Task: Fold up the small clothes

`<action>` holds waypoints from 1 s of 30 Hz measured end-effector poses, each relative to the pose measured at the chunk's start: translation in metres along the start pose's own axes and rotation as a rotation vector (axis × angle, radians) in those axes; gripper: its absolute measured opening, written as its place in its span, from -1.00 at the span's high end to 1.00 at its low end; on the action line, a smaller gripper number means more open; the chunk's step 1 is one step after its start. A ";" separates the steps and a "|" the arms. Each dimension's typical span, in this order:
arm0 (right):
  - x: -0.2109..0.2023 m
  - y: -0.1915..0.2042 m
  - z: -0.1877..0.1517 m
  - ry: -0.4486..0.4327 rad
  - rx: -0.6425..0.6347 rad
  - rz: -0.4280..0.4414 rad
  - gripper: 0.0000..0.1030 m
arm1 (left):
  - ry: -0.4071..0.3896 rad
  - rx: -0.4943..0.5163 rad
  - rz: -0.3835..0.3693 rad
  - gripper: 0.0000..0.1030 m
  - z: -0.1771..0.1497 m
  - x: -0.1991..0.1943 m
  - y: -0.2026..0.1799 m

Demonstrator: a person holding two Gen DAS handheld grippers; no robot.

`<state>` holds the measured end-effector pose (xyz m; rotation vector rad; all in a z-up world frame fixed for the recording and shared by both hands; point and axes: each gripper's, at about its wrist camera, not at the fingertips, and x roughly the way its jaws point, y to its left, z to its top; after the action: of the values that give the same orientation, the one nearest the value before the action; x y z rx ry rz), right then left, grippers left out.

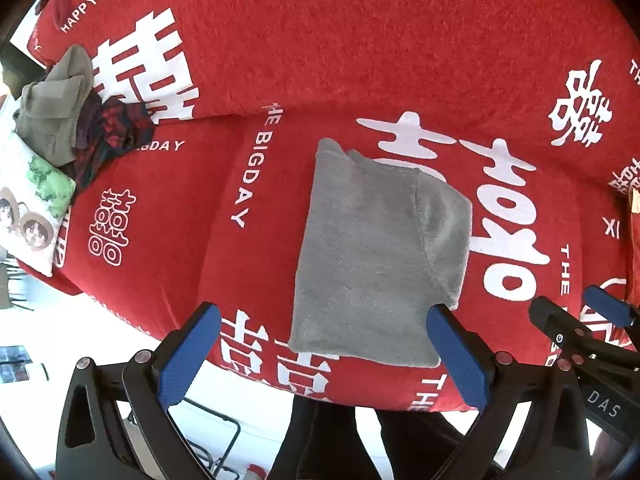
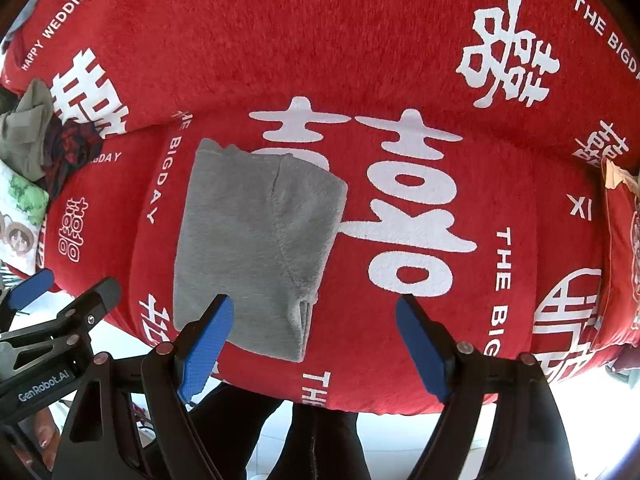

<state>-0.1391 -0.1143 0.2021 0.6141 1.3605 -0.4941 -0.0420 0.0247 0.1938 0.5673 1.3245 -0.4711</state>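
A grey fleece garment (image 1: pixel 372 256) lies folded into a tall rectangle on the red sofa cover (image 1: pixel 360 48); it also shows in the right wrist view (image 2: pixel 252 240). My left gripper (image 1: pixel 324 340) is open and empty, held just before the garment's near edge. My right gripper (image 2: pixel 316 332) is open and empty, its left finger (image 2: pixel 208 340) over the garment's near right corner. The right gripper shows at the right edge of the left wrist view (image 1: pixel 592 320), and the left gripper at the left edge of the right wrist view (image 2: pixel 60 292).
A pile of unfolded clothes, olive (image 1: pixel 56 112) and dark plaid (image 1: pixel 108 132), sits at the sofa's far left beside a printed cushion (image 1: pixel 32 208). A red cushion (image 2: pixel 628 248) lies at the right end. The person's dark trousers (image 2: pixel 312 436) and white floor lie below the sofa edge.
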 end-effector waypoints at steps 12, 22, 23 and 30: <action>-0.002 -0.001 0.000 -0.005 0.002 0.002 -0.66 | -0.007 -0.006 0.017 -1.00 -0.002 -0.004 0.001; -0.007 0.006 0.002 -0.012 -0.005 -0.013 -0.66 | -0.004 0.003 0.009 -1.00 -0.003 -0.004 0.002; -0.007 0.007 0.001 -0.013 -0.007 -0.016 -0.66 | -0.003 0.005 0.008 -1.00 -0.003 -0.004 0.003; -0.008 0.012 0.001 -0.020 -0.009 -0.037 -0.66 | -0.007 0.012 0.004 -1.00 -0.004 -0.004 0.004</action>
<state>-0.1316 -0.1062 0.2117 0.5756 1.3570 -0.5224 -0.0429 0.0302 0.1977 0.5777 1.3141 -0.4772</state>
